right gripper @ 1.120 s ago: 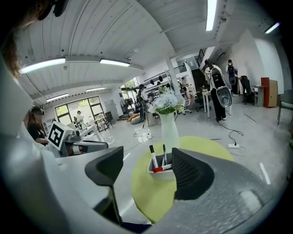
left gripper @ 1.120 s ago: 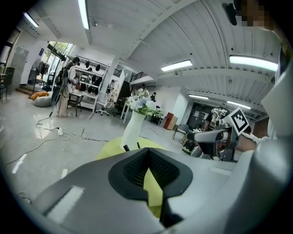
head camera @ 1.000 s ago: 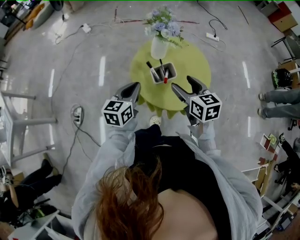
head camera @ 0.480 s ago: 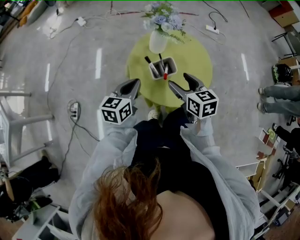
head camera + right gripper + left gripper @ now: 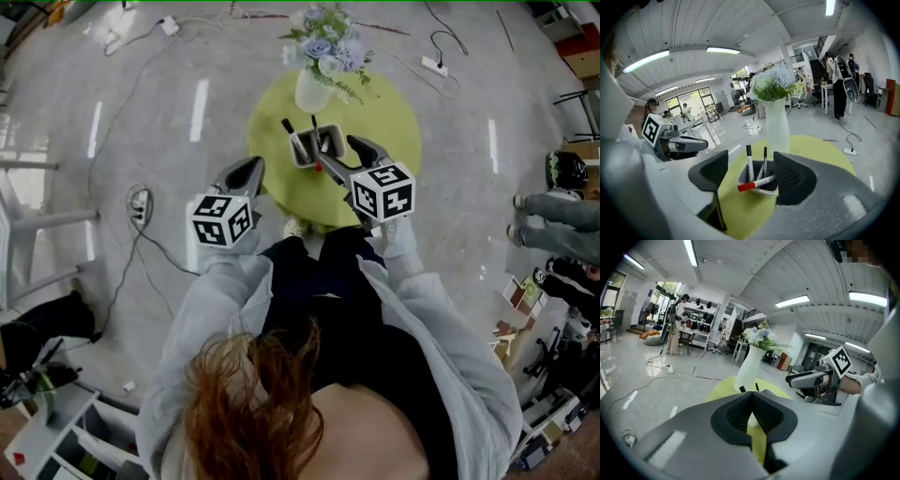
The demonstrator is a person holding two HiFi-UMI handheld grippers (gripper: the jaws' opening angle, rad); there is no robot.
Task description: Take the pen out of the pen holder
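- Three pens stand in the pen holder [image 5: 761, 191] on the round green desk [image 5: 812, 150], just in front of the white vase [image 5: 777, 127]; two are black-capped and upright; the red-capped pen [image 5: 756, 183] lies tilted across the near rim, cap poking out to the left.
- Step in hand, as I judge it: bring the right gripper [image 5: 750, 164] onto one pen; the red-capped pen looks easiest, since it overhangs the rim.
- To do it well: centre the barrel between the fingers, stay clear of the holder wall, then draw the pen out along its own axis so the holder does not tip.
- Right fingers [image 5: 790, 176]: wide apart and closing; holder and pens sit framed between them but ahead of the pads; no contact, nothing held.
- Left gripper [image 5: 752, 399]: fingers clenched tip to tip, nothing between; it sits short of the holder, by the desk edge.
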